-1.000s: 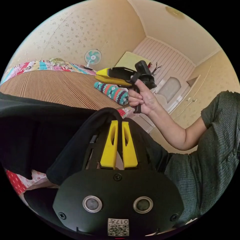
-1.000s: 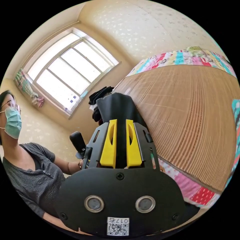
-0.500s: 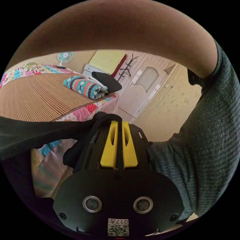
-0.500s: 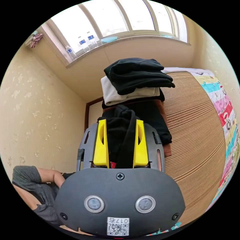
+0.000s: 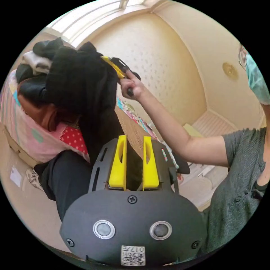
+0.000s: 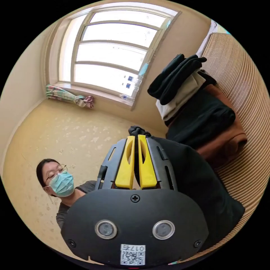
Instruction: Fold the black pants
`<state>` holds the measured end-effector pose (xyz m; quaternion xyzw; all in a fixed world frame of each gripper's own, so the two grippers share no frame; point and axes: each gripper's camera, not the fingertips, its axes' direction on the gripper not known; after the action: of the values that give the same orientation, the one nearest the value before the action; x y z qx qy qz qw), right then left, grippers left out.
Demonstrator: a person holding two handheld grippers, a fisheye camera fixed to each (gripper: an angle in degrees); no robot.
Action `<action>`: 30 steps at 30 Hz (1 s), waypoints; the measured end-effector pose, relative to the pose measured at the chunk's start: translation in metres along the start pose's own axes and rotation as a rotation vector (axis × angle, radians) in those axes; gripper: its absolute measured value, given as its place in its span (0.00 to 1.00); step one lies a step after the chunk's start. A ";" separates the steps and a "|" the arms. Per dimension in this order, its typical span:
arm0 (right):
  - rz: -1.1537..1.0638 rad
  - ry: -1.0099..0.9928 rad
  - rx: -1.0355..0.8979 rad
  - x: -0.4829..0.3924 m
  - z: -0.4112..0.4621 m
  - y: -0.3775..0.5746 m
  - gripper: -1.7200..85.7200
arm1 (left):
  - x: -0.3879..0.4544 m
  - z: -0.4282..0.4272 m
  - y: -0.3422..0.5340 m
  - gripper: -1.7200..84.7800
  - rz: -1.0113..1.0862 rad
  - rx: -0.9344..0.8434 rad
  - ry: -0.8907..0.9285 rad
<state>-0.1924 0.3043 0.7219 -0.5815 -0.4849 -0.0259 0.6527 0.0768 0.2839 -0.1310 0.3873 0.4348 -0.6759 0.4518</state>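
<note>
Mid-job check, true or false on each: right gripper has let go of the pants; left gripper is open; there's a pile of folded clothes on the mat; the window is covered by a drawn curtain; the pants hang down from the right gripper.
1. The right gripper has let go of the pants. False: its jaws are closed on black cloth.
2. The left gripper is open. True: its jaws stand apart, with dark cloth showing between them.
3. A pile of folded clothes sits on the mat. True.
4. The window is covered by a drawn curtain. False: the panes are bare and bright; the curtain is bundled at the sill.
5. The pants hang down from the right gripper. True, as seen in the left gripper view.
</note>
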 end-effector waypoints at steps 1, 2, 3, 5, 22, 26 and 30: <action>-0.001 -0.076 -0.002 -0.002 -0.004 0.020 0.05 | -0.007 0.007 -0.012 0.19 -0.048 0.012 0.001; -0.003 -0.109 -0.008 -0.003 -0.004 0.030 0.05 | -0.010 0.011 -0.016 0.22 -0.069 0.016 0.017; -0.002 -0.194 -0.010 -0.005 -0.003 0.052 0.05 | -0.014 0.018 -0.022 0.25 -0.109 0.033 0.072; -0.026 -0.391 0.031 -0.007 -0.004 0.085 0.05 | -0.017 0.027 -0.019 0.28 -0.169 0.078 0.144; -0.984 -0.214 0.821 -0.333 -0.142 0.319 0.04 | 0.338 0.066 0.010 0.02 0.527 0.424 0.413; -1.080 0.012 0.946 -0.396 -0.133 0.314 0.04 | 0.402 0.128 0.008 0.03 0.664 0.460 0.419; -1.121 0.331 1.096 -0.426 -0.149 0.246 0.04 | 0.475 0.272 -0.042 0.03 0.737 0.324 0.346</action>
<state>-0.1804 0.0405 0.2801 0.1634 -0.5455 -0.1940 0.7988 -0.1370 -0.0922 -0.4685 0.6899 0.2253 -0.4543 0.5166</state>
